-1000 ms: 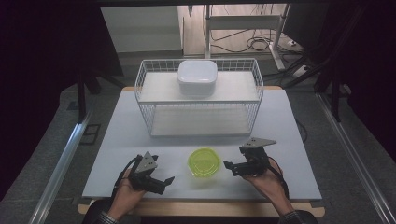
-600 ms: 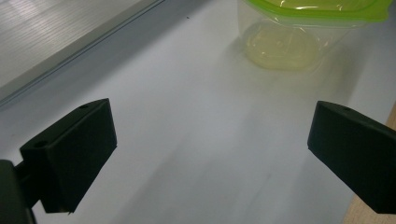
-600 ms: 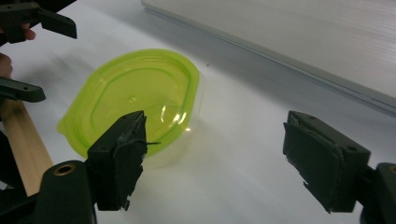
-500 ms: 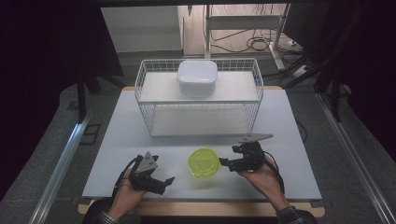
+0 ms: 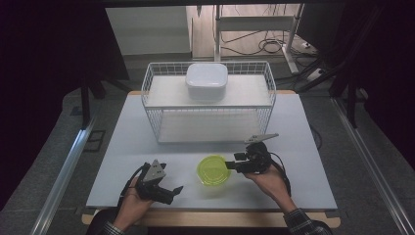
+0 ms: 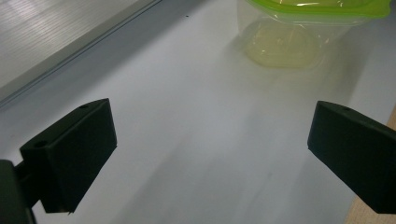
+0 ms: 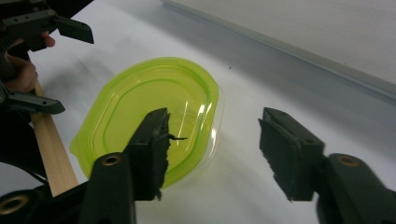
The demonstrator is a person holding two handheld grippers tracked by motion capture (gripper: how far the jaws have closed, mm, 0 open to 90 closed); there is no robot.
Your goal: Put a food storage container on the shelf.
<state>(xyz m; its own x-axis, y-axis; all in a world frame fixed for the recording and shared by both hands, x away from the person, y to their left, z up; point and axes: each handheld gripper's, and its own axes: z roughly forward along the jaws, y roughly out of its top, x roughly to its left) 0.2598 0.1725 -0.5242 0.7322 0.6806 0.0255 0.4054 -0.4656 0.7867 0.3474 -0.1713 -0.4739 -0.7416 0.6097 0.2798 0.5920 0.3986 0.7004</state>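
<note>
A clear tub with a lime-green lid (image 5: 213,170) stands on the white table (image 5: 122,142) near its front edge. My right gripper (image 5: 231,165) is at the tub's right side, open. In the right gripper view, one jaw hangs over the green lid (image 7: 135,98) and the other over bare table, so the right gripper (image 7: 212,149) straddles the rim without closing on it. My left gripper (image 5: 172,193) rests low at the front left, open and holding nothing. In the left gripper view, the tub (image 6: 299,32) lies ahead, beyond the left gripper (image 6: 210,135).
A white wire rack (image 5: 151,98) stands at the back of the table, and a white lidded box (image 5: 206,81) sits on its upper shelf. A wooden strip (image 7: 51,149) edges the table front. Dark floor and cables surround the table.
The right gripper has slid left toward the green-lidded tub and now has its jaws at the rim. The left gripper has hardly moved.
</note>
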